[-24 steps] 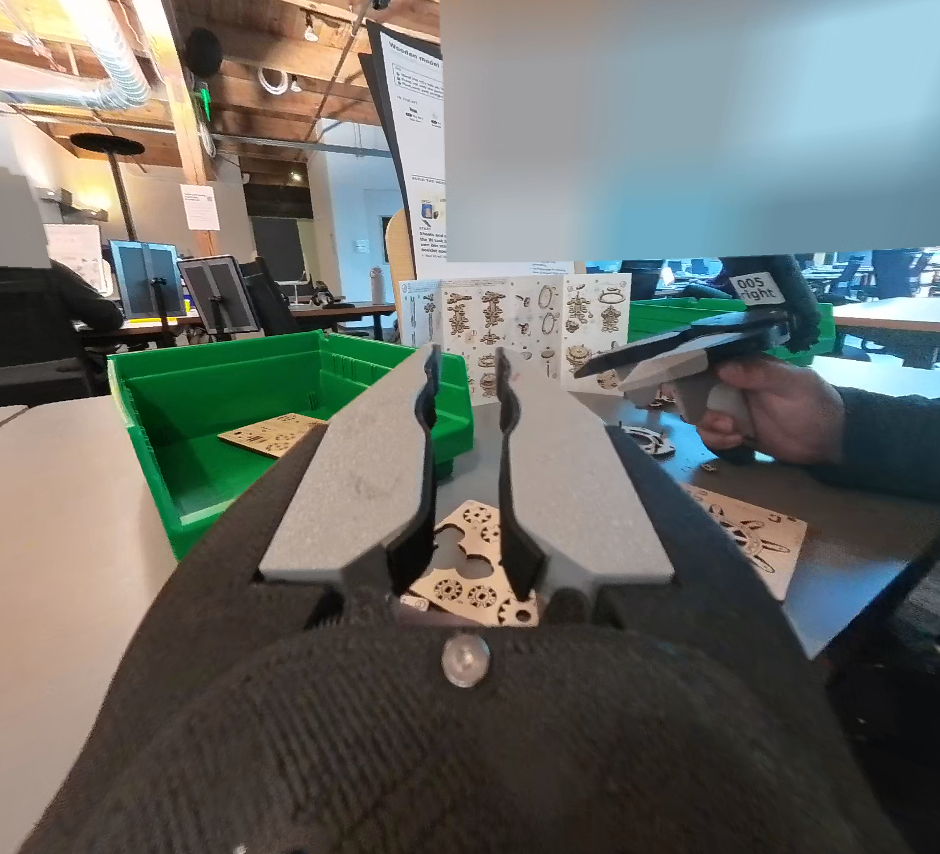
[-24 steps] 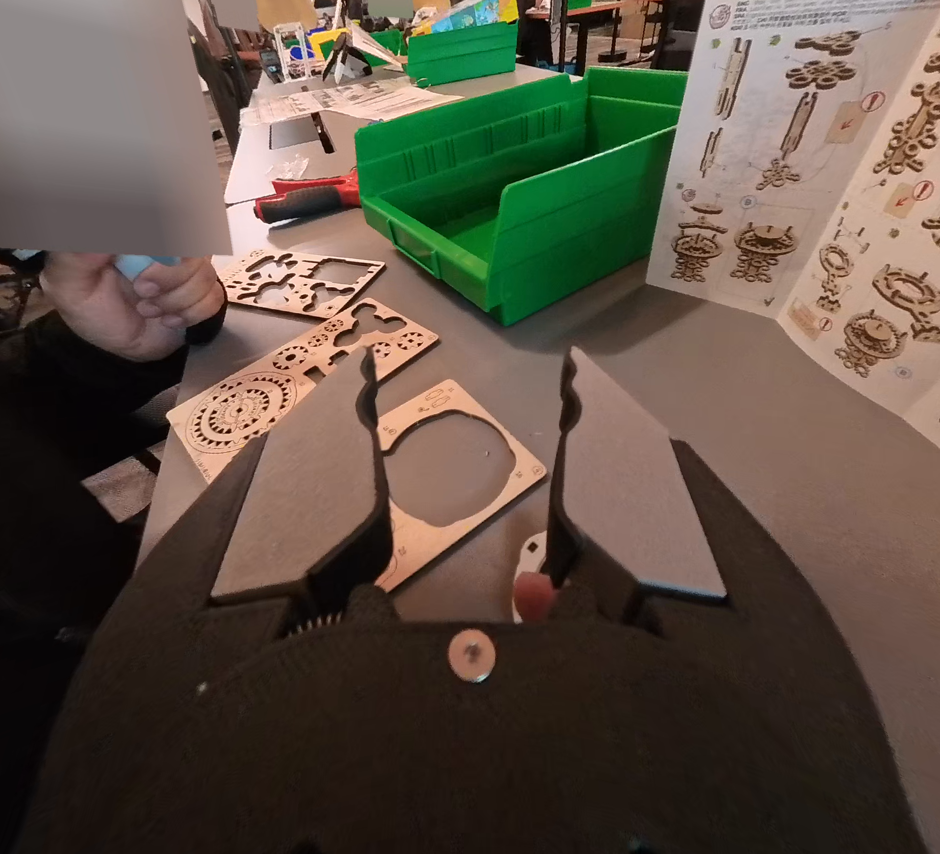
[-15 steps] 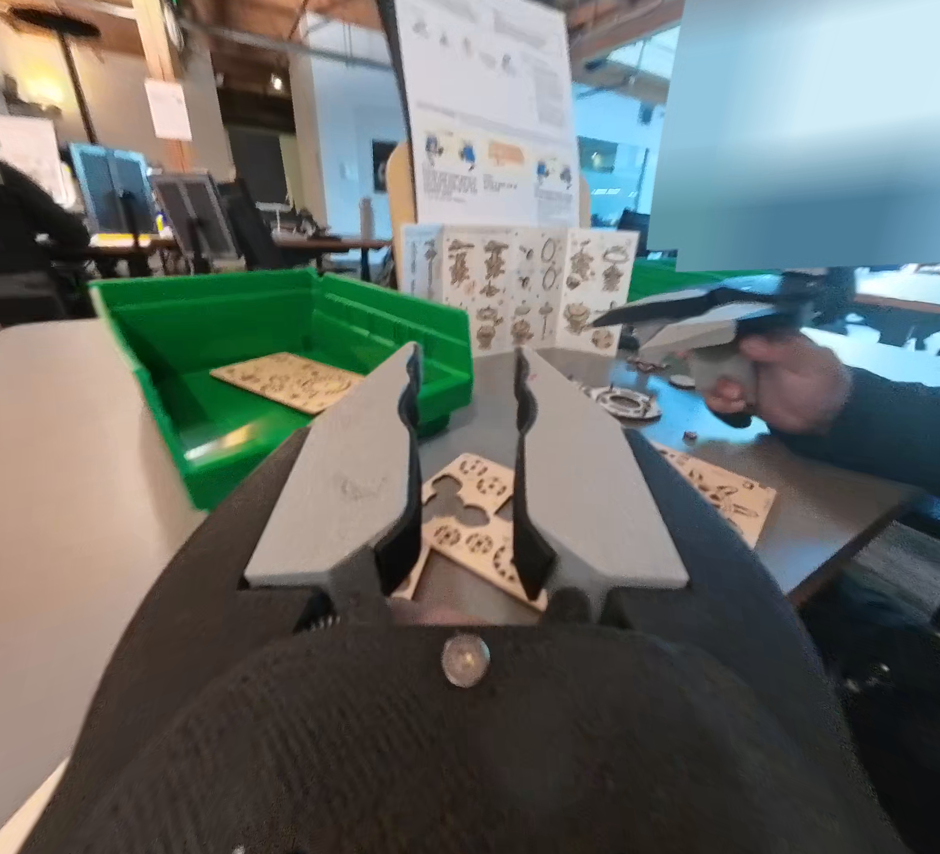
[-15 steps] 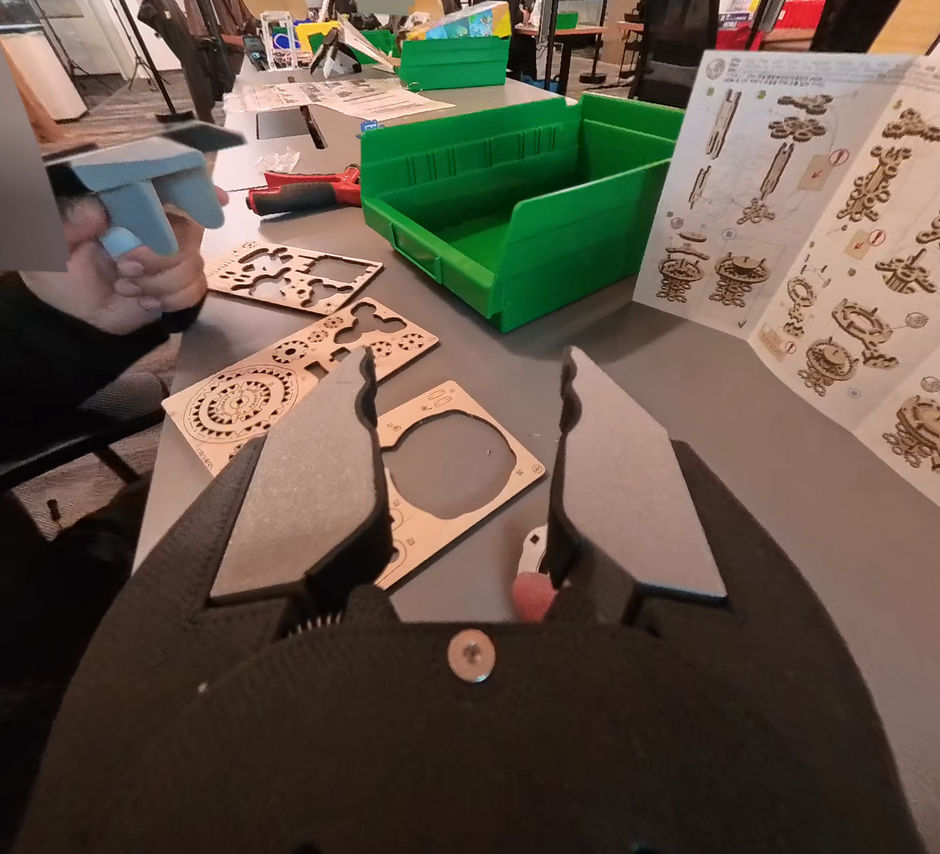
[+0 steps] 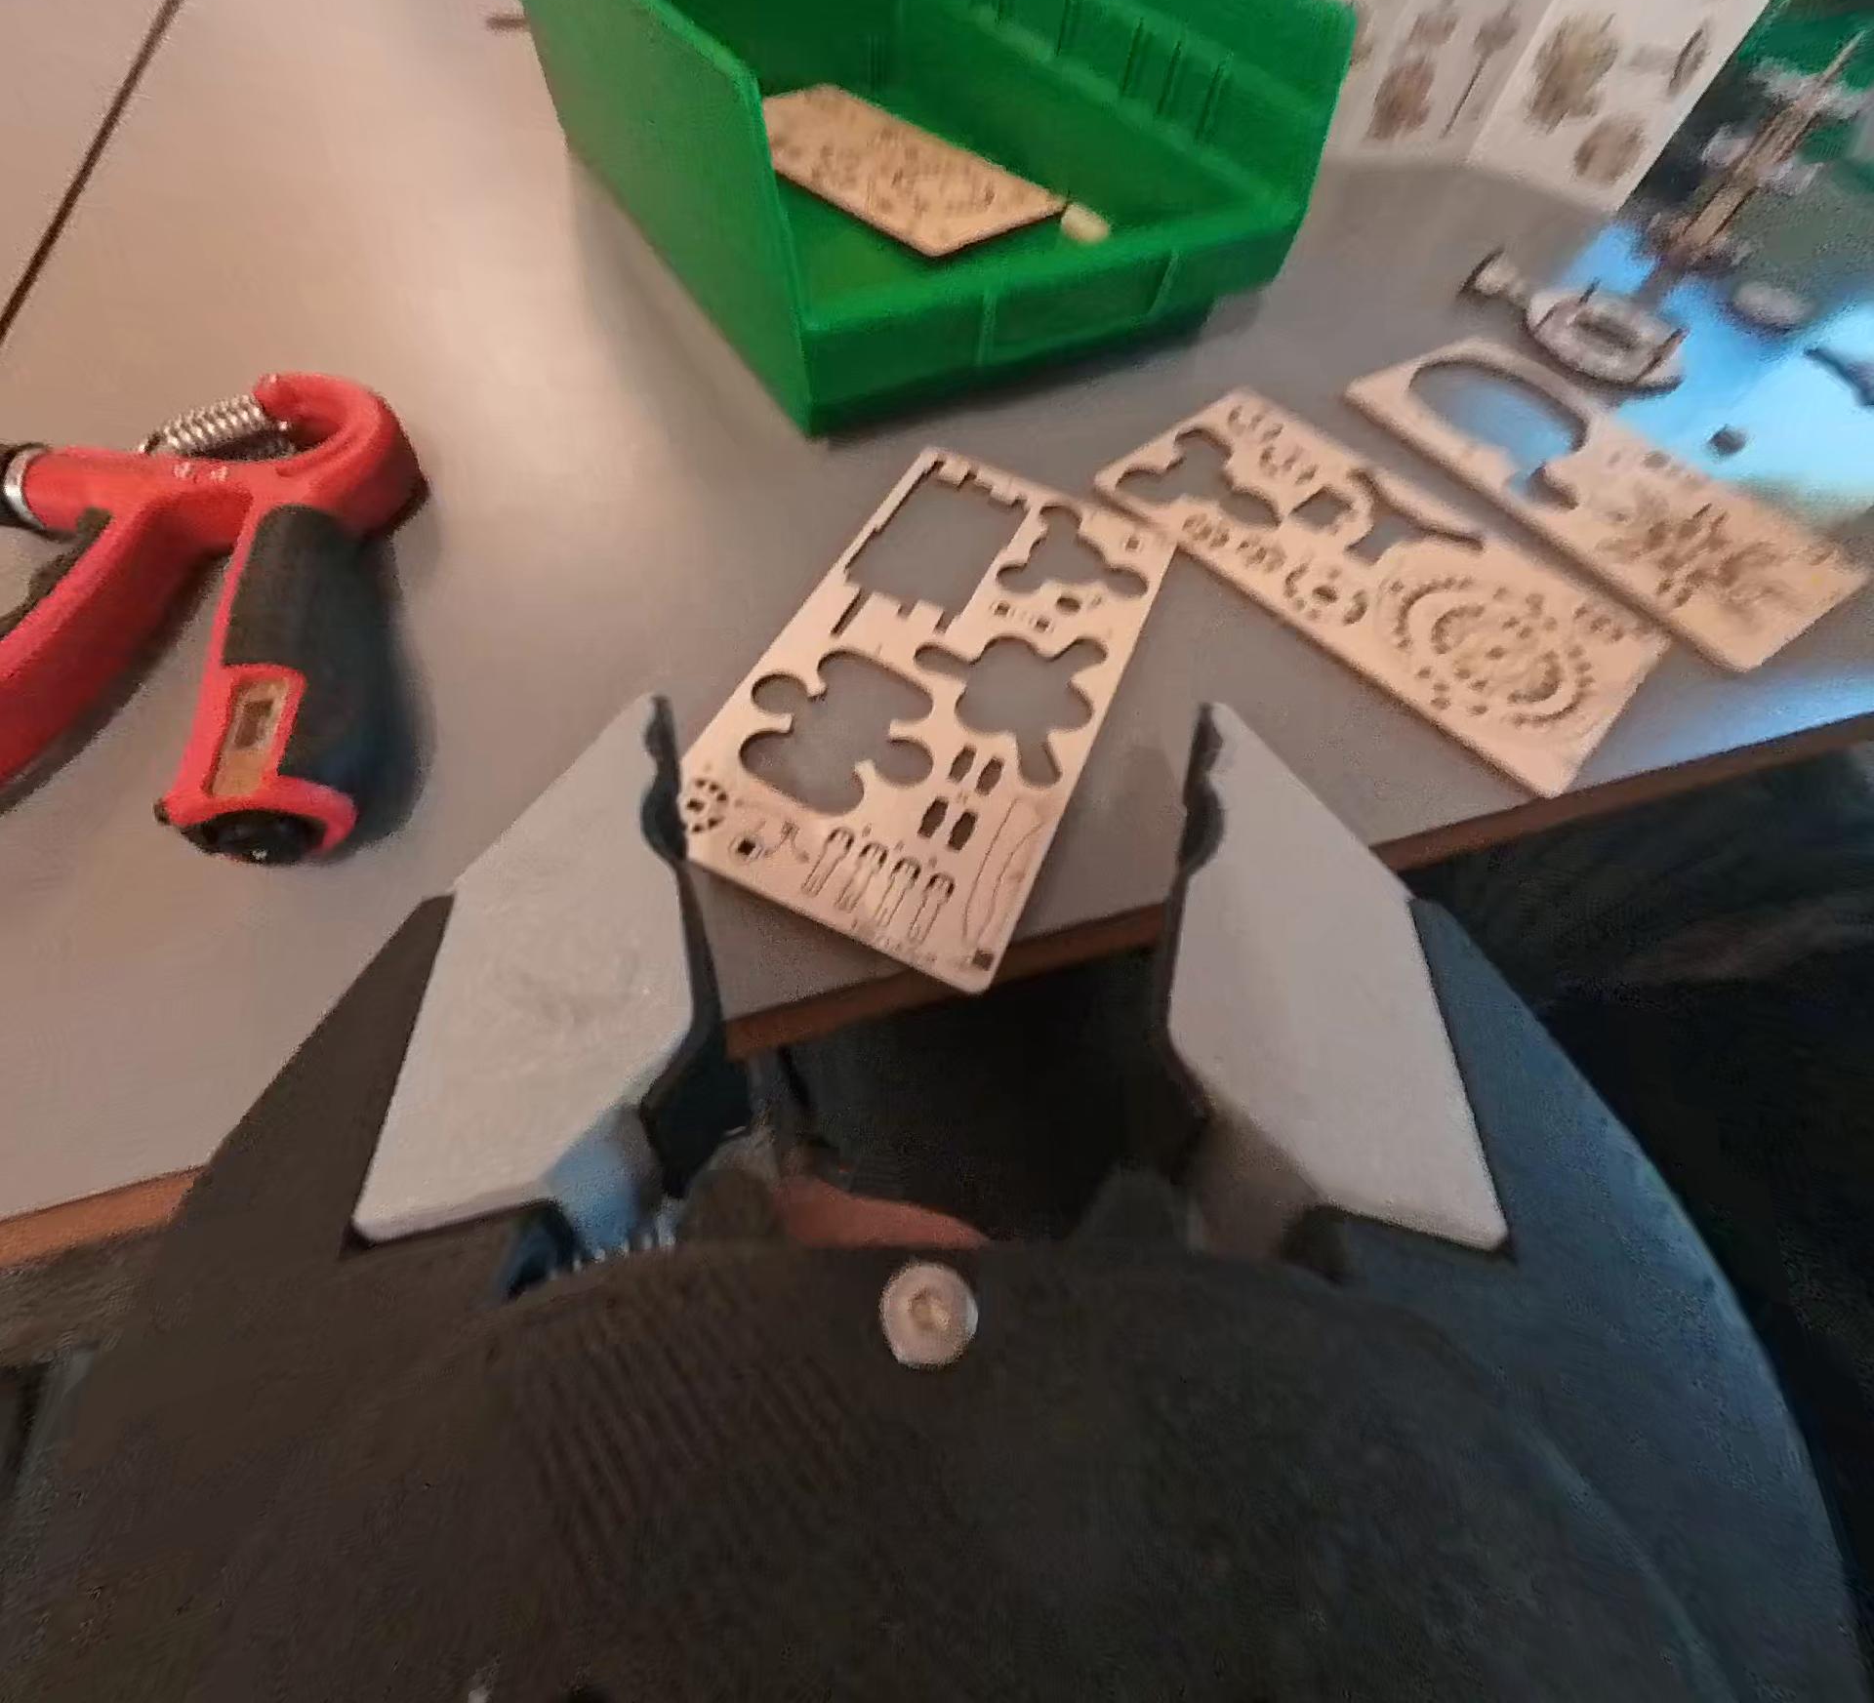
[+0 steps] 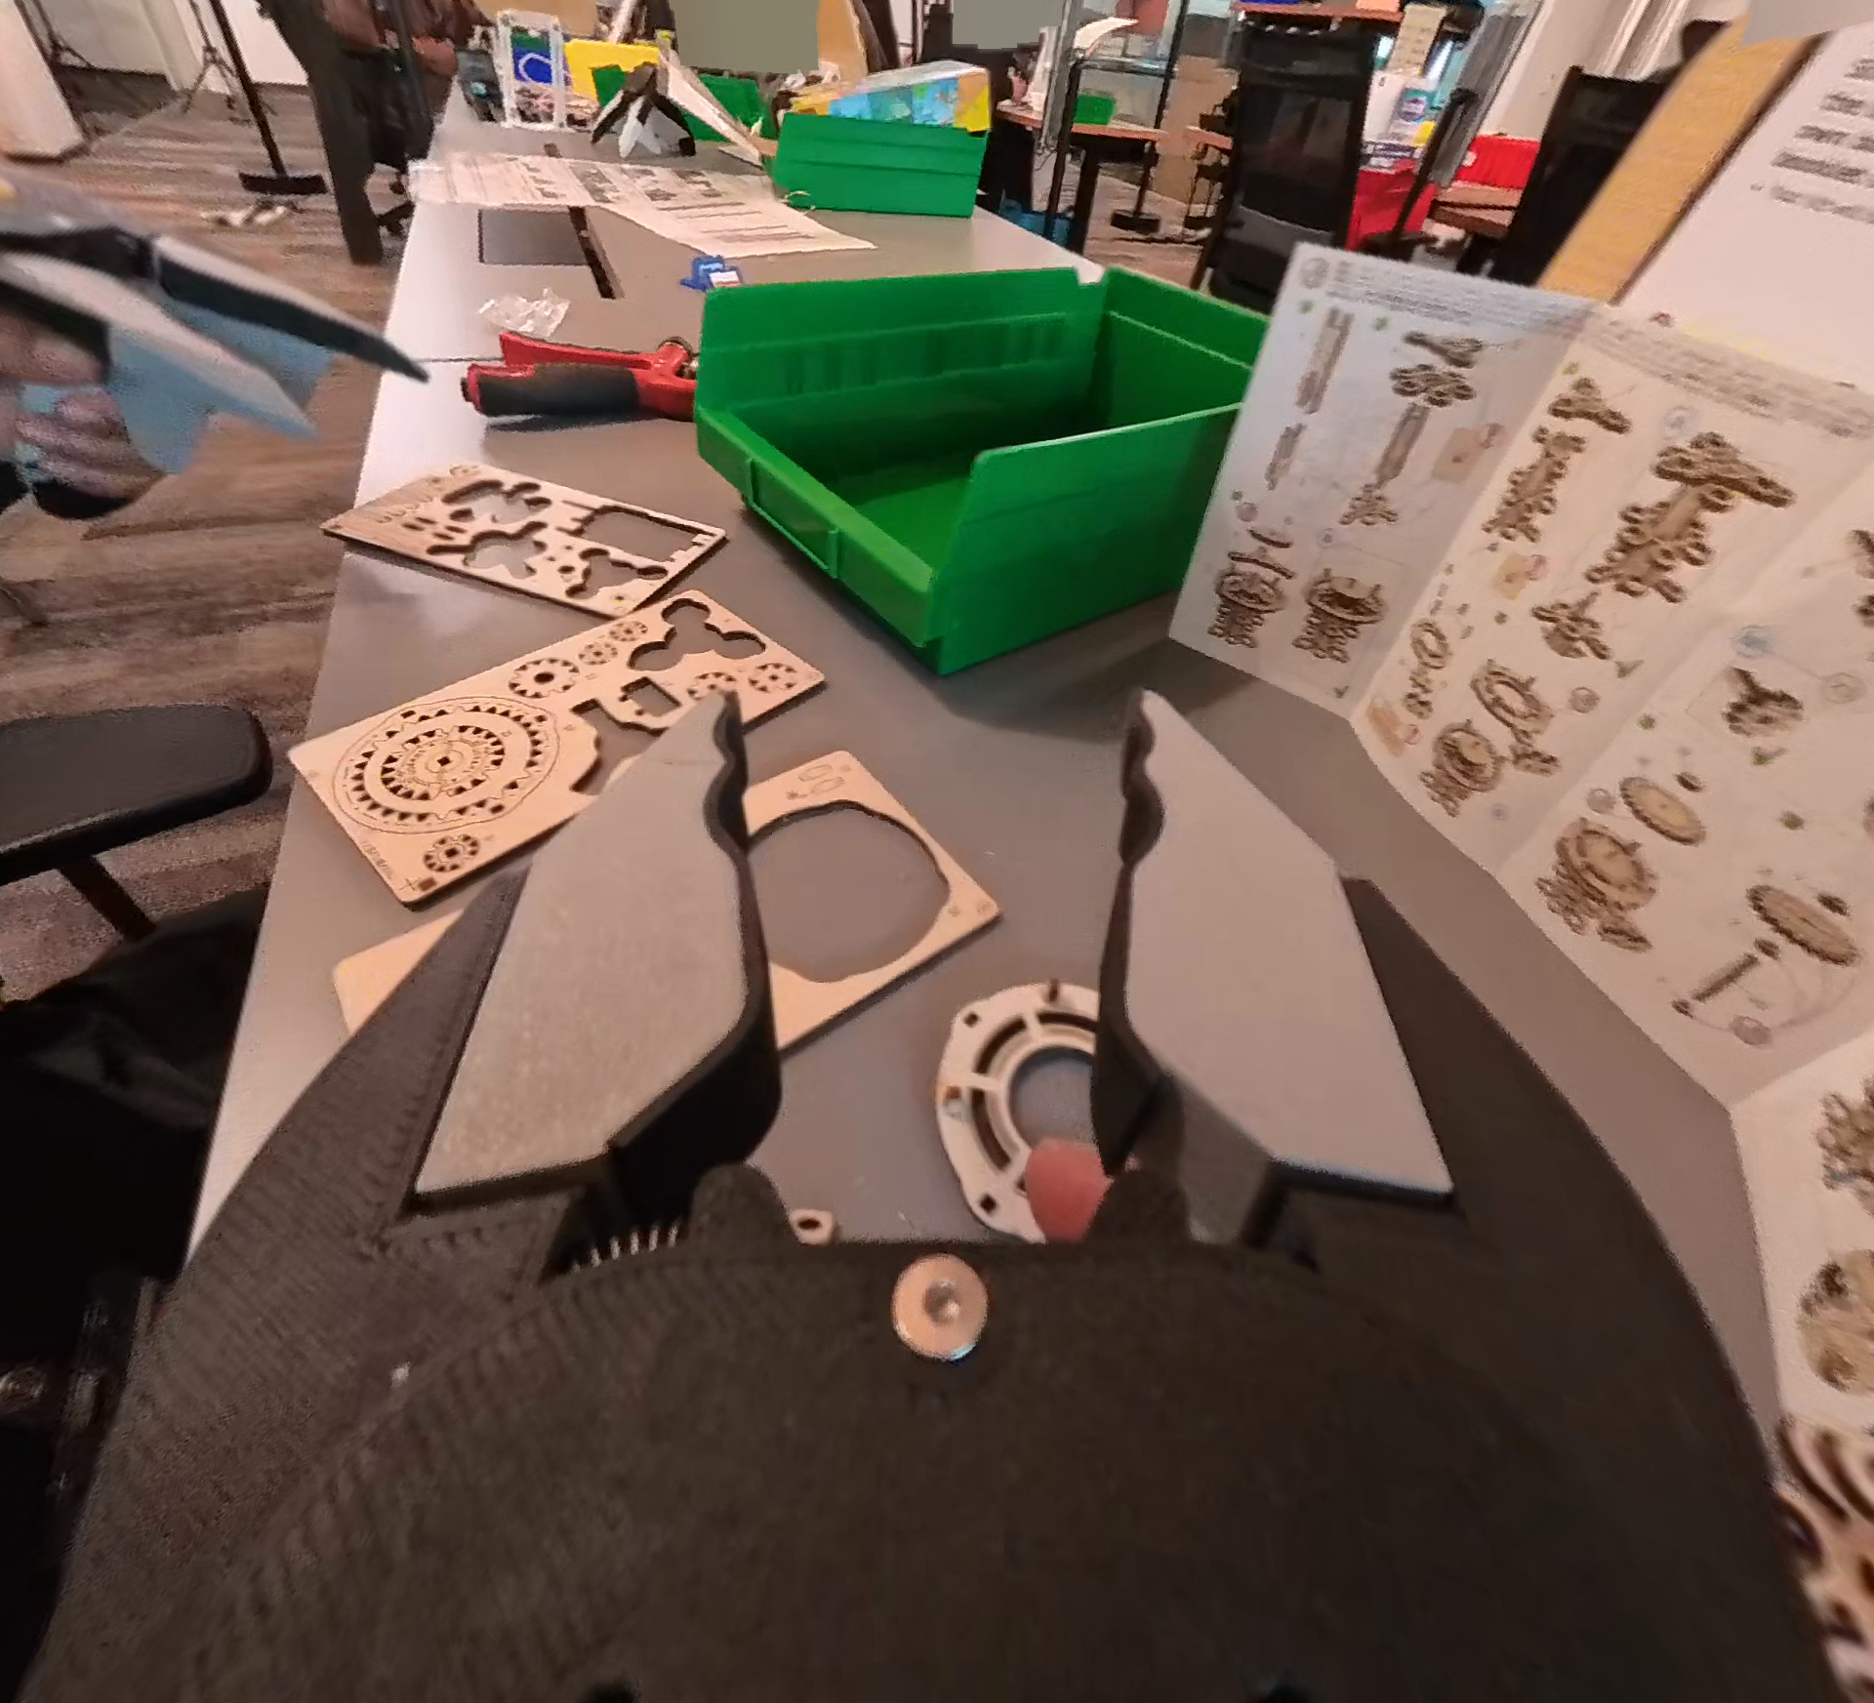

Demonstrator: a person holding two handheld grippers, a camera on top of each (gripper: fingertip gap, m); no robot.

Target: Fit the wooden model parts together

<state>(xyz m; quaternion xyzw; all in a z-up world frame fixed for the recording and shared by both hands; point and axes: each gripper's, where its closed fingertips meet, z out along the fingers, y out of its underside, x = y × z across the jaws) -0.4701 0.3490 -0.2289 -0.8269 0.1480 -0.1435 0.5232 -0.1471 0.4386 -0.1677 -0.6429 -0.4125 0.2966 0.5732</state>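
Three laser-cut wooden sheets lie in a row on the grey table (image 5: 335, 255). The nearest one in the left wrist view (image 5: 913, 721) has cloud-shaped cut-outs and overhangs the table's front edge. A gear-patterned sheet (image 6: 527, 742) and a sheet with a large round hole (image 6: 852, 884) lie beside it. A round wooden ring assembly (image 6: 999, 1097) sits on the table under my right gripper. My left gripper (image 5: 928, 742) is open and empty above the nearest sheet. My right gripper (image 6: 928, 742) is open and empty above the holed sheet and the ring.
A green bin (image 5: 933, 133) holds another wooden sheet (image 5: 913, 174). A red and black hand grip tool (image 5: 254, 580) lies at the left. A folded instruction sheet (image 6: 1541, 640) stands behind the right gripper. The table's front edge (image 5: 1115, 934) is close below the left gripper.
My left gripper has tilted down toward the table and opened wider. My right gripper has drawn back, so the ring assembly now shows beneath it.
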